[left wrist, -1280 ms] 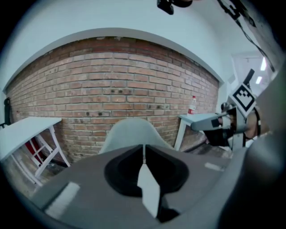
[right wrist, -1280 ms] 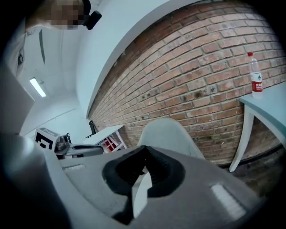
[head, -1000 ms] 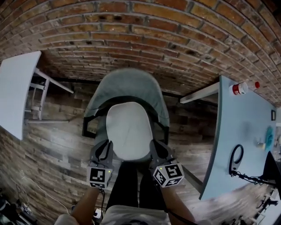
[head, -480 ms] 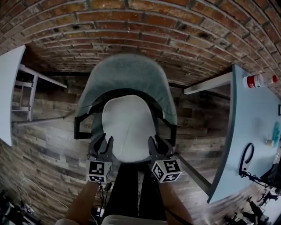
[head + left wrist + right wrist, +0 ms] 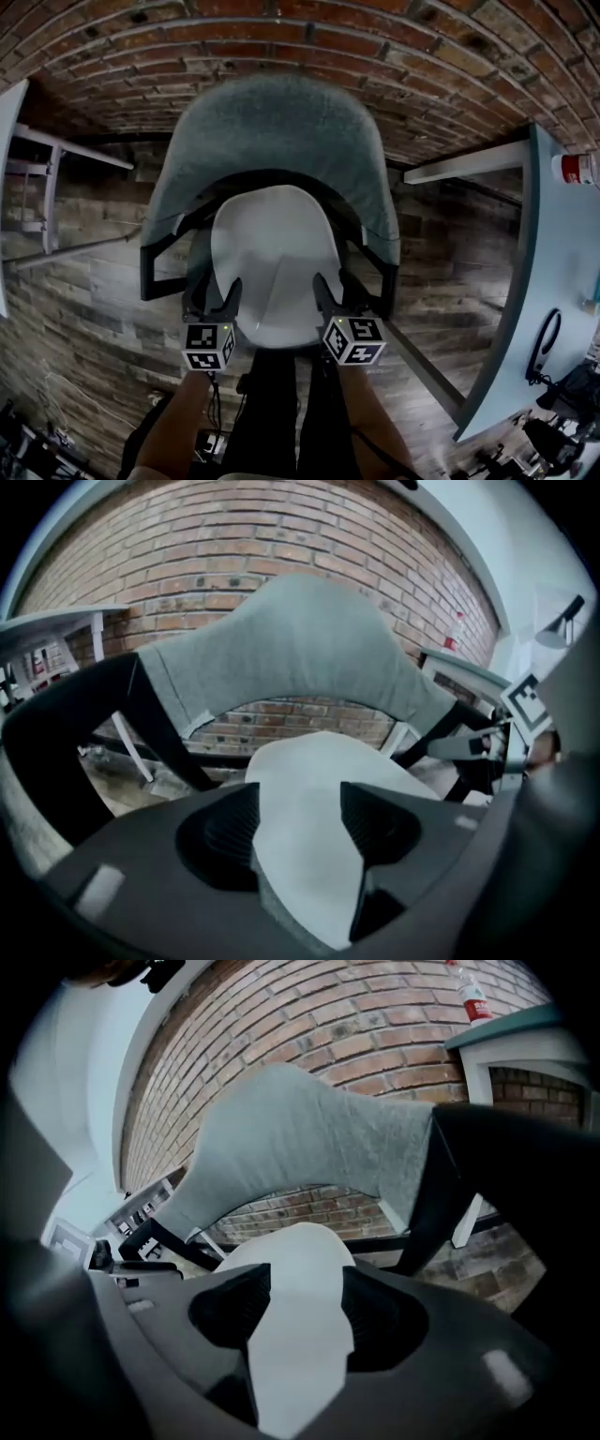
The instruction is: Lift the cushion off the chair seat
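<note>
A white cushion lies on the seat of a chair with a grey padded backrest and a black frame. My left gripper is at the cushion's front left edge and my right gripper at its front right edge. Both point forward and down, and their jaws are opening. In the left gripper view the cushion lies between the parted pads of the left gripper. In the right gripper view the cushion also lies between the spread pads of the right gripper.
A pale blue table stands at the right with a red-capped bottle and a black cable loop. A white table's legs show at the left. A brick wall runs behind the chair. The person's legs stand before the seat.
Both grippers have sunk together toward the chair seat, carrying the cushion's front edge down. Their jaws, shut a second ago, now stand apart.
</note>
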